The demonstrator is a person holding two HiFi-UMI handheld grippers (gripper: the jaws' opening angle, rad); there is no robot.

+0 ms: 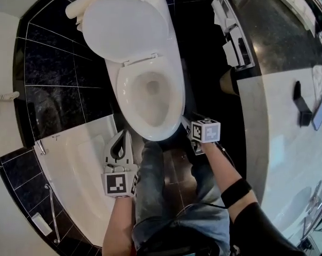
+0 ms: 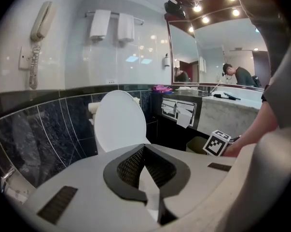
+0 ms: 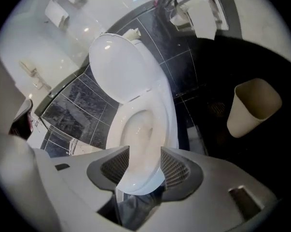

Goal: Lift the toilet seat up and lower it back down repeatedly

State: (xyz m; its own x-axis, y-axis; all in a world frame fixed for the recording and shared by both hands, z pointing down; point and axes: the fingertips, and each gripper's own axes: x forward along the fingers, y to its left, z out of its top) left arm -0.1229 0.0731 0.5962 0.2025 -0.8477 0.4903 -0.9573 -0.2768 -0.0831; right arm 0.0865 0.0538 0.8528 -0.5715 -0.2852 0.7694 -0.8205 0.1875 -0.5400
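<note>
Nearest to me, the left gripper (image 1: 123, 136) hangs off the bowl's front-left with its jaws closed on nothing, so it's basically a spectator. The right gripper (image 1: 186, 125) is at the front-right edge of the bowl with its jaws wide open, aimed at the front of the seat (image 1: 177, 97), not touching as far as I can tell. The seat's lying flat on the bowl and the lid (image 1: 123, 28) is up against the tank behind. My worry is that the seat looks glossy. Pinch just the lip and it could slip out mid-lift and slam, or the jaws could catch the bowl rim too.
</note>
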